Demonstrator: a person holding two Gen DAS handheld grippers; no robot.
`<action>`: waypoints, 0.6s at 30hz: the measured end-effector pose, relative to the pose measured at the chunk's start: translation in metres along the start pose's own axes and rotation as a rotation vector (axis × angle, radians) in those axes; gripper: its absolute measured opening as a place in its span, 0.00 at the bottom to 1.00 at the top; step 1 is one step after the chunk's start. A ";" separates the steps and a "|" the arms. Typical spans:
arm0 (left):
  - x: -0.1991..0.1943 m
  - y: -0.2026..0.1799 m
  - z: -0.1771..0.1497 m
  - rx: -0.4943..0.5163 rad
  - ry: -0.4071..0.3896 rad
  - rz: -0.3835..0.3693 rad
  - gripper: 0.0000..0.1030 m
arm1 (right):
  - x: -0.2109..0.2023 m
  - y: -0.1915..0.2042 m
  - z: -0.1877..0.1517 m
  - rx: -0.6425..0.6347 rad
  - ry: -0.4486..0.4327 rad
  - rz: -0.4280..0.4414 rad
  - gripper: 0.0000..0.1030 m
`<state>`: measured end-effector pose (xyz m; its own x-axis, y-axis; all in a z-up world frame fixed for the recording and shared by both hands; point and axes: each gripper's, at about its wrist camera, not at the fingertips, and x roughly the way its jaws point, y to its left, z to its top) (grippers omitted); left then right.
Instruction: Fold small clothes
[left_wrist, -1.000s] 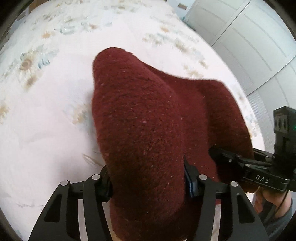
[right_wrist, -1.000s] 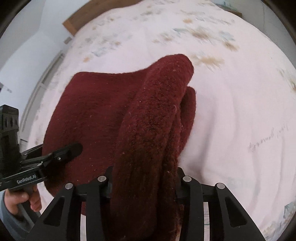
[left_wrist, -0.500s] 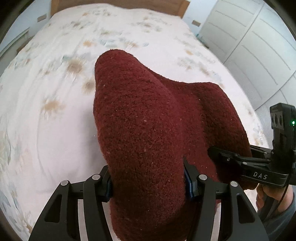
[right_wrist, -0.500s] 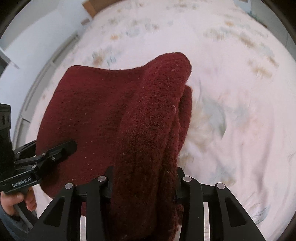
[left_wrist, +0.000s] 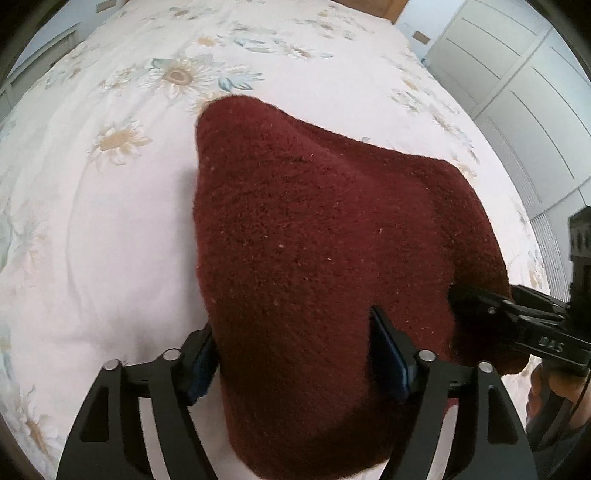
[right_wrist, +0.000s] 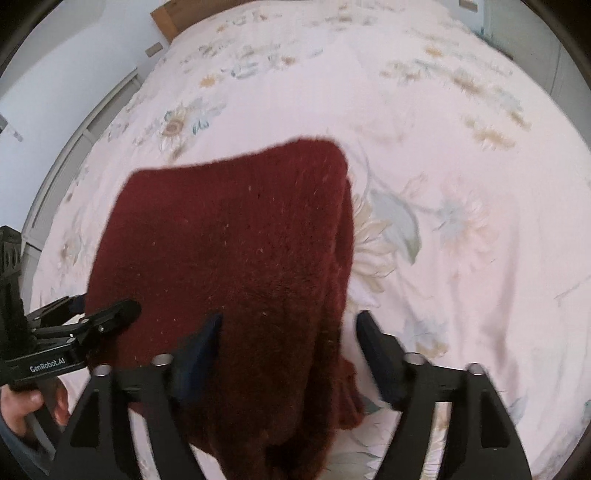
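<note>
The dark red knitted garment (left_wrist: 314, 236) is lying on the floral bedspread (left_wrist: 110, 221) directly ahead of both claws, running out between their fingers and away from each camera toward the far end of the bed. Its long axis, as far as the folded shape shows, is running crosswise from one claw to the other, with its shorter side stretching forward from the fingertips.

The left claw (left_wrist: 295, 350) is sitting at the garment's left near corner. Its jaws have just been opening, and the cloth is lying between them; the right pad is touching the knit, but whether the pads are pressing is hard to judge, so it looks like a grip being let go.

The right claw (right_wrist: 288, 343) is sitting at the right near corner. Its jaws have just been opening too. In the right wrist view its right finger (right_wrist: 376, 350) is standing clear of the cloth with bedspread showing in the gap, while the left finger is half buried in the knit. The garment is no longer clamped there.

Each claw is equally close to its own corner, and each is showing in the other's view, gripped by a hand (right_wrist: 22, 402) at the frame edge.

In my judgement a fold is being laid down and released. The next move is depending on backing both claws off toward the near edge without snagging the fuzzy knit, especially on the left, where the cloth is filling the gap.
</note>
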<state>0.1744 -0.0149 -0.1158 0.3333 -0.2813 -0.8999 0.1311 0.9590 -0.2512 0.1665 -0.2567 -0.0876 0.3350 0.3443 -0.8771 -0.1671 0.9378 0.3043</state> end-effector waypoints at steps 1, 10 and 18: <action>-0.009 0.000 0.008 -0.003 -0.004 0.012 0.75 | -0.006 0.000 0.000 -0.010 -0.012 -0.004 0.79; -0.039 0.001 0.000 0.035 -0.041 0.101 0.99 | -0.008 -0.006 -0.018 -0.043 -0.035 -0.049 1.00; -0.014 0.014 -0.021 0.041 -0.062 0.128 1.00 | 0.012 -0.046 -0.044 0.010 -0.044 -0.072 1.00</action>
<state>0.1522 0.0027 -0.1144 0.4069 -0.1600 -0.8994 0.1220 0.9852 -0.1201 0.1371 -0.2977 -0.1286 0.3862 0.2773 -0.8797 -0.1318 0.9606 0.2449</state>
